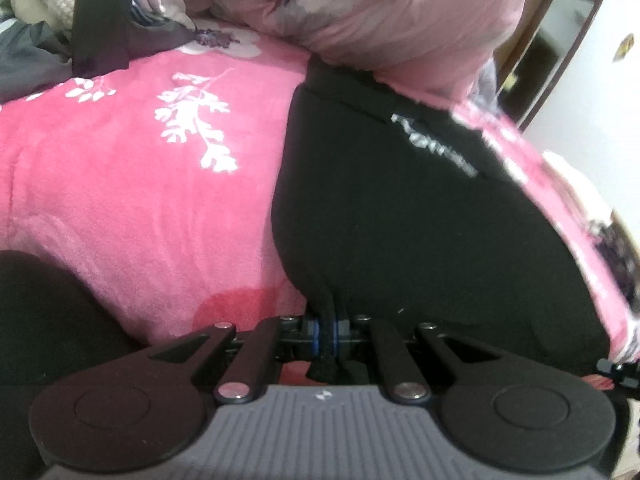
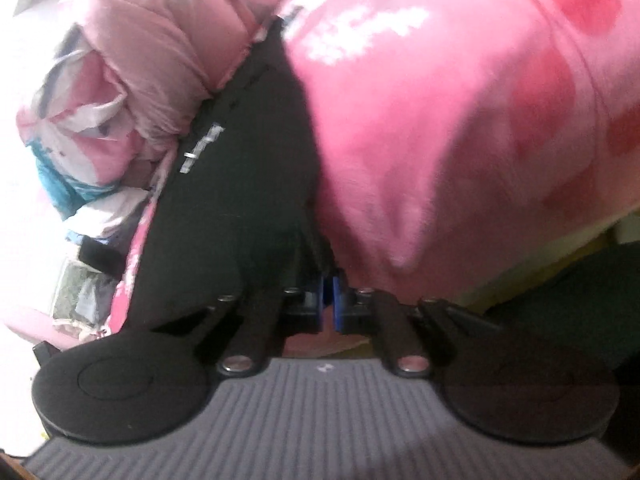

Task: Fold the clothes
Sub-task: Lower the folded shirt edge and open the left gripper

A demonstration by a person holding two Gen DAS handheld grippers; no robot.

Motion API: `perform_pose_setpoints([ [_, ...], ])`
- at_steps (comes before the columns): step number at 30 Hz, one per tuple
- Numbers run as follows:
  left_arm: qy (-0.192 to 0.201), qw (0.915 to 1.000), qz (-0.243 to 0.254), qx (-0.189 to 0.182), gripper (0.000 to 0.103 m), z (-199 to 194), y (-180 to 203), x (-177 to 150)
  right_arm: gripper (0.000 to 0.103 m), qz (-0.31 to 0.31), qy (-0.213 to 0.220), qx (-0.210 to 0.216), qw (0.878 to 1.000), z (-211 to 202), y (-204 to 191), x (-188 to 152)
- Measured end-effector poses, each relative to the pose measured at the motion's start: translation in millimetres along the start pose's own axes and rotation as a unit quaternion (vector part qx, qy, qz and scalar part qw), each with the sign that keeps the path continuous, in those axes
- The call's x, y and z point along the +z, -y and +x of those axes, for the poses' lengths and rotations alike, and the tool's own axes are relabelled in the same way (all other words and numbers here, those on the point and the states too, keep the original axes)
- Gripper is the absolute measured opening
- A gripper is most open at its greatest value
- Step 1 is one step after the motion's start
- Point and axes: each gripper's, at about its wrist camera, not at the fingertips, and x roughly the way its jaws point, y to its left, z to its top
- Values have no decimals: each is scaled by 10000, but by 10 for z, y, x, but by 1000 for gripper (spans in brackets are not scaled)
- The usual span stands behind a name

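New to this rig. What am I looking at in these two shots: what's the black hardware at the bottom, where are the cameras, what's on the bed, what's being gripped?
There is no robot arm: a person holds a two-finger gripper in each hand, and each carries a fisheye camera looking forward along its fingers. The black linkage at the bottom of each picture is that gripper's own mechanism.

One picture comes from the left gripper, the other from the right gripper. Both are closed, each pinching an edge of the black garment, which bears blurred, unreadable white lettering. It lies on a pink floral blanket. Behind it sits a pale pink quilted bundle.
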Motion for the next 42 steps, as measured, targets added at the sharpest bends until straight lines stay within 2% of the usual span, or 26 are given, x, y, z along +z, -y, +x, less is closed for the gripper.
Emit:
perform_pose_setpoints([
  [5, 256, 9981, -417, -386, 6, -197, -35, 159, 3, -285, 450, 328, 9980, -242, -319, 179],
  [10, 573, 9933, -630, -781, 6, -235, -25, 525, 3, -771, 939, 680, 9903, -270, -690, 660],
  [15, 808, 9900, -805, -831, 6, 17, -47, 987, 3, -1272, 1317, 916, 9788, -47, -1043, 1180],
  [21, 1005, 9885, -862, -725, 6, 436, -54, 1562, 3, -1207, 1561, 905, 9761, 392, -1200, 1828],
  [30, 1068, 9929, -479, -234, 6, 1237, 46, 2225, 3, -696, 1663, 651, 9815, 1146, -966, 2571],
  [35, 978, 9947, -322, 1, 6, 1666, 41, 2357, 3, -471, 1585, 446, 9852, 1597, -742, 2830],
  [42, 623, 9977, -199, 198, 7, 2193, -26, 2398, 3, -25, 1355, 243, 9905, 2154, -310, 2967],
])
